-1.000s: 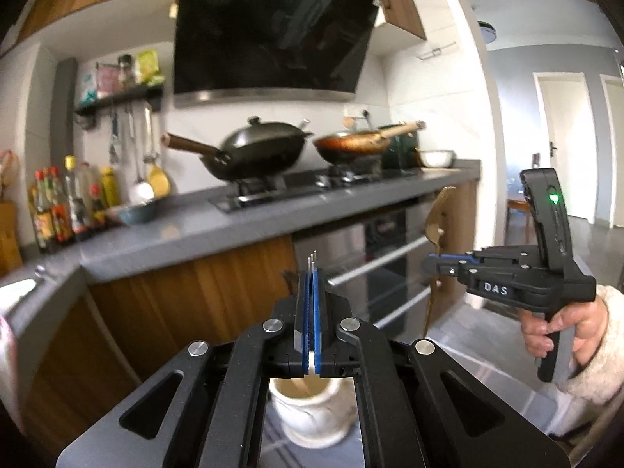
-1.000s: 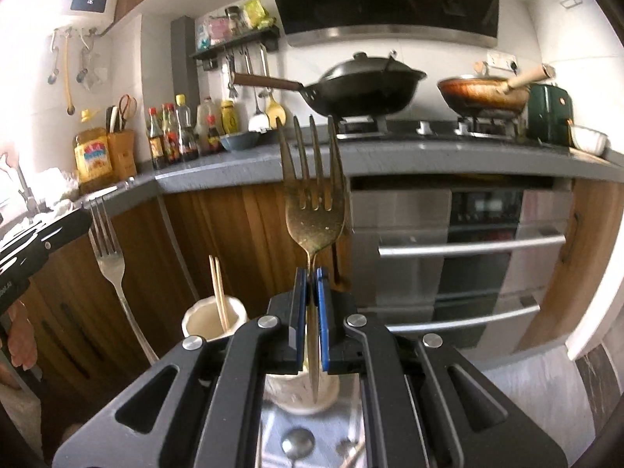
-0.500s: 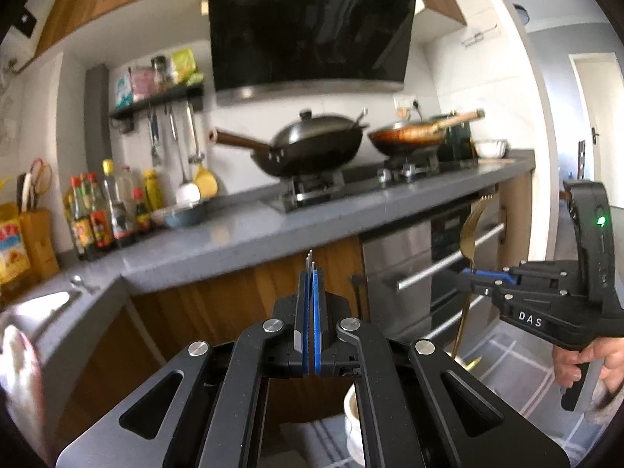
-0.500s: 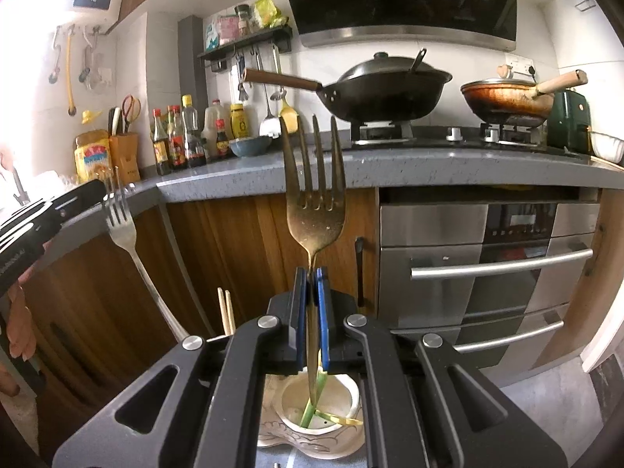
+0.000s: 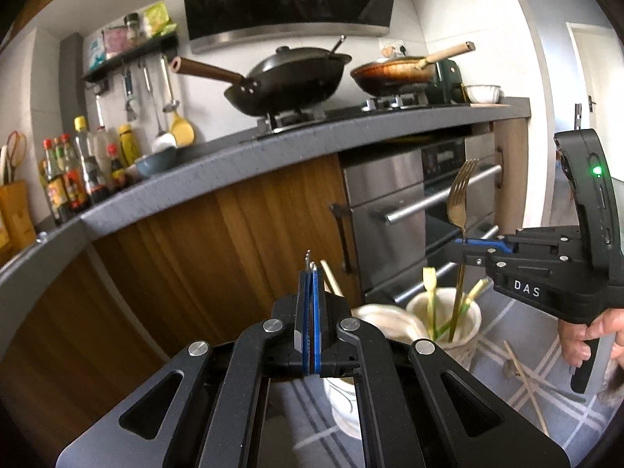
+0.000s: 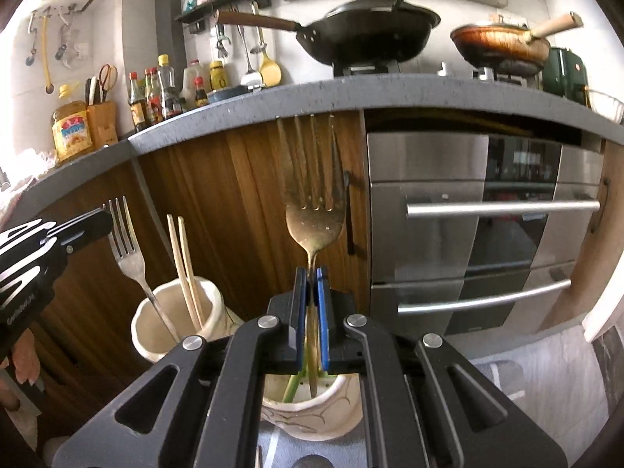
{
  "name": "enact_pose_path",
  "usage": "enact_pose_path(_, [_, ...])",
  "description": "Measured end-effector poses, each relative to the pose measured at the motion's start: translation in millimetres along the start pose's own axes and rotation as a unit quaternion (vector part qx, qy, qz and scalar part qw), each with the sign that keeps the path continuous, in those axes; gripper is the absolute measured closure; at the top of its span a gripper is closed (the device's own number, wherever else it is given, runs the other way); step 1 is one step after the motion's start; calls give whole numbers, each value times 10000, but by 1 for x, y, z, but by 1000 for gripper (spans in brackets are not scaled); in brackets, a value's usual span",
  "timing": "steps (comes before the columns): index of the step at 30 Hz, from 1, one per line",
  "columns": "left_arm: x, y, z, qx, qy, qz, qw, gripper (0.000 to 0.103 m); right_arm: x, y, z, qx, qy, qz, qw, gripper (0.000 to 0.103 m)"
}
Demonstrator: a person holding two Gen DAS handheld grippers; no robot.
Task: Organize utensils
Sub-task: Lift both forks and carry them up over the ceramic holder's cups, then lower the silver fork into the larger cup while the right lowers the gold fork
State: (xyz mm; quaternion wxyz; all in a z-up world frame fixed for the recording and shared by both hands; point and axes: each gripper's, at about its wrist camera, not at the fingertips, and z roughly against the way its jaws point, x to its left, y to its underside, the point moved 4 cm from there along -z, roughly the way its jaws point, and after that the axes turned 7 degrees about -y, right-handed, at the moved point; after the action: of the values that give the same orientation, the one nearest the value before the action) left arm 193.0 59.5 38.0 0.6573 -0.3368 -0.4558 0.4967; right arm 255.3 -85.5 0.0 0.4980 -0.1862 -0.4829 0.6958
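Blue-padded and pressed together, the right tool (image 6: pixel 311 279) is clamping the neck of a gold fork (image 6: pixel 312 210), tines standing upright and the handle reaching down into a cream ceramic cup (image 6: pixel 312 417) sitting directly below the jaws. Green-stemmed utensils (image 5: pixel 431 296) are leaning inside that same cup. Just to the left, a second cream cup (image 6: pixel 171 331) is holding a pair of pale chopsticks (image 6: pixel 183 261), and a silver fork (image 6: pixel 128 249) is slanting down into it, its upper part gripped by the left tool (image 5: pixel 311 273), whose blue pads are squeezing tight on the fork with only thin tine tips showing above them. A hand (image 5: pixel 585 335) is wrapping the grip of the right tool at the right edge of the left view. More chopsticks (image 5: pixel 524 382) are lying loose on the grey striped cloth (image 5: pixel 487 355) to the right of the cups. Behind the cups, wooden cabinet fronts (image 6: pixel 241 210) and a steel oven (image 6: pixel 483 226) are filling the middle distance. Farther back, the grey worktop (image 6: pixel 351 97) is carrying a black wok (image 6: pixel 370 35), a copper-coloured pan (image 6: pixel 503 46) to its right, and sauce bottles (image 6: pixel 163 89) lined up at the far left.
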Motion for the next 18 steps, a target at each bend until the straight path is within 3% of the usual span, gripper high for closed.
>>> enact_pose_path(18, [-4, 21, -20, 372, 233, 184, 9989, 101, -6, 13, -8, 157, 35, -66, 9998, 98])
